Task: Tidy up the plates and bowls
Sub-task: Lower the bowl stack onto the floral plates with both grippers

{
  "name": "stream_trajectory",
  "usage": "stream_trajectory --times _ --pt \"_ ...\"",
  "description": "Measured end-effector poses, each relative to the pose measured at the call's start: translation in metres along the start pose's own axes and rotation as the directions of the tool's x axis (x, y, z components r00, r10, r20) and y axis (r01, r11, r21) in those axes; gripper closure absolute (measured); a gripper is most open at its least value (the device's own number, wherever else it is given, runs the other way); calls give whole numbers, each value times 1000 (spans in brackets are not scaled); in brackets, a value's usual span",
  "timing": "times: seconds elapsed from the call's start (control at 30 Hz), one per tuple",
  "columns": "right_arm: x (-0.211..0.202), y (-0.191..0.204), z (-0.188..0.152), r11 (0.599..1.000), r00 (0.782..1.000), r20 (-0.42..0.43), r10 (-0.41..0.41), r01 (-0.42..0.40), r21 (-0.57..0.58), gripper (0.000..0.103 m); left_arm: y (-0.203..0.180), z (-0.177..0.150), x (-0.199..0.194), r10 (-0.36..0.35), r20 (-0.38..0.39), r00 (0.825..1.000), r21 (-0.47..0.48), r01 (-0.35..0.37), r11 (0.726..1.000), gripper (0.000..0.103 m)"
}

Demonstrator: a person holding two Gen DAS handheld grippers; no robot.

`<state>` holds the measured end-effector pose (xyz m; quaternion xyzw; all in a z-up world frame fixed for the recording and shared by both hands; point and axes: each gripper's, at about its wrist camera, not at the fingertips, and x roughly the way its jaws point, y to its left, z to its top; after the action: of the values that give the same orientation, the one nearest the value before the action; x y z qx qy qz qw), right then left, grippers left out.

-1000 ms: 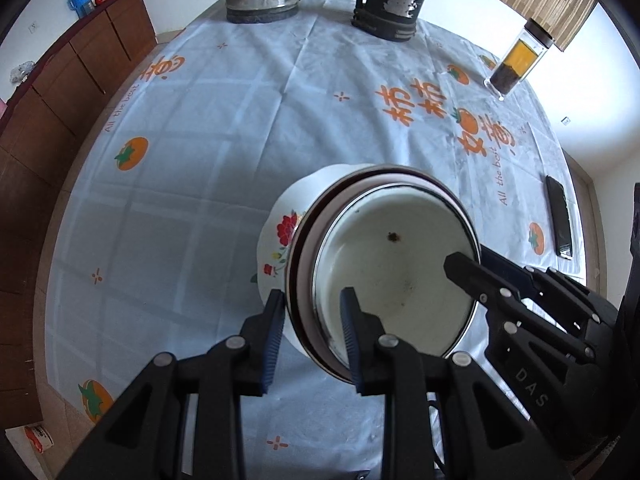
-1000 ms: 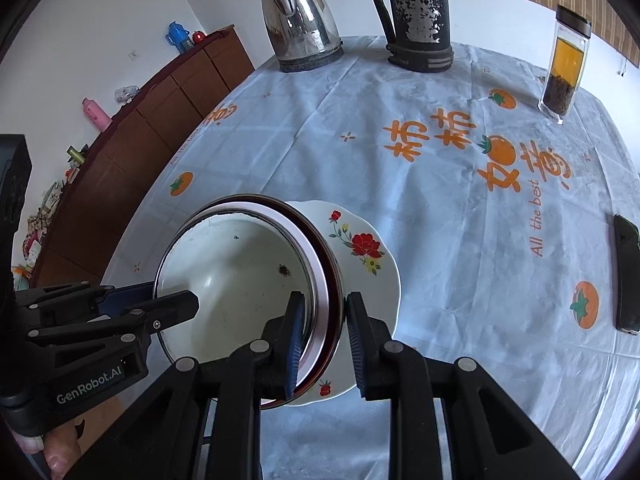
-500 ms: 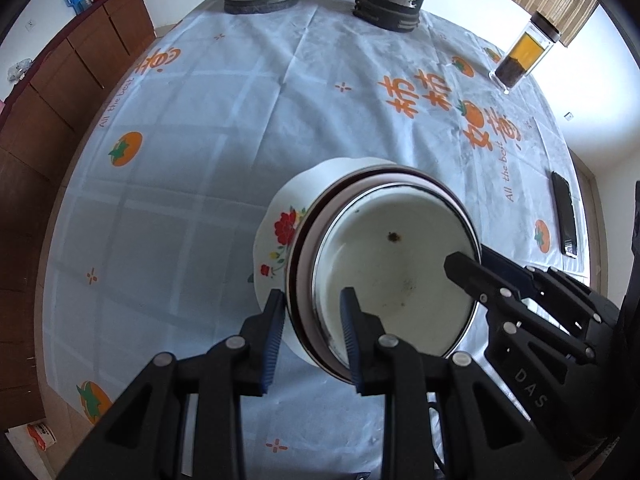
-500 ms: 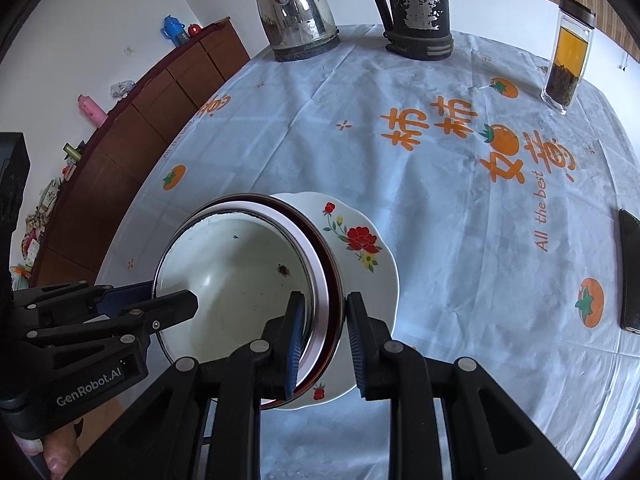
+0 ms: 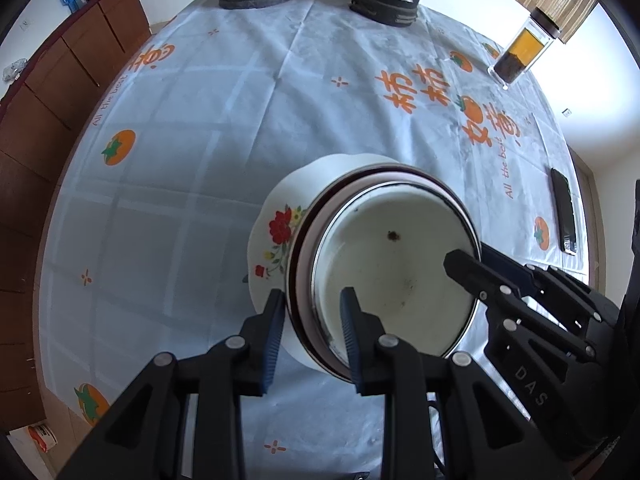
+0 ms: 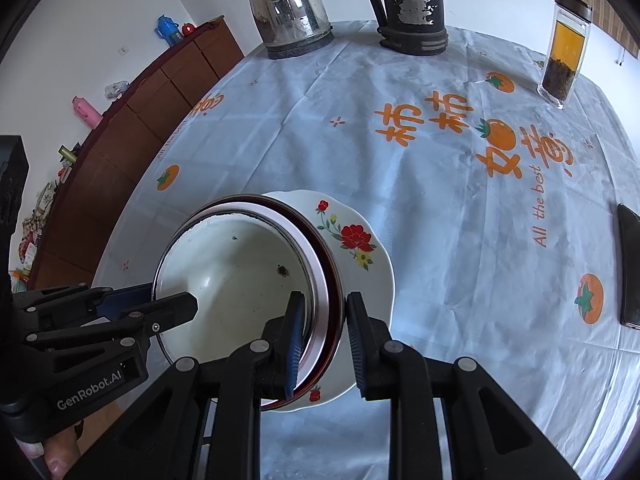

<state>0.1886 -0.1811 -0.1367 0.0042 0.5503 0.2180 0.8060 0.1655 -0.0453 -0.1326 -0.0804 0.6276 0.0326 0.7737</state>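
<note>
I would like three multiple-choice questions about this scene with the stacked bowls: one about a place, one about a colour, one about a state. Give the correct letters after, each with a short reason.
1. Where does the tea bottle stand?
A. far right of the table
B. inside the bowls
C. on the cabinet

2. What colour is the big flower on the floral bowl?
A. blue
B. red
C. purple

3. How is the bowl stack held?
A. by both grippers
B. by one gripper
C. by neither

Answers: 1 A, it stands by the far right edge. 2 B, red petals show. 3 A, the left gripper and right gripper each clamp the rims.
</note>
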Motion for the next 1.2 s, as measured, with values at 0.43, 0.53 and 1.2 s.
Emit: stream_trajectory --times 0.43,0.53,1.2 --pt "6 0 -1 1000 1000 -21 -10 10 2 80 4 0 8 -12 -27 1000 -8 12 1000 77" --pt "7 0 0 1000 1000 -20 -10 10 3 80 4 0 10 -15 -30 999 -9 15 1000 77" --pt "9 4 -3 997 998 30 -53 55 -53 80 1 2 16 -2 10 1000 27 2 1000 77"
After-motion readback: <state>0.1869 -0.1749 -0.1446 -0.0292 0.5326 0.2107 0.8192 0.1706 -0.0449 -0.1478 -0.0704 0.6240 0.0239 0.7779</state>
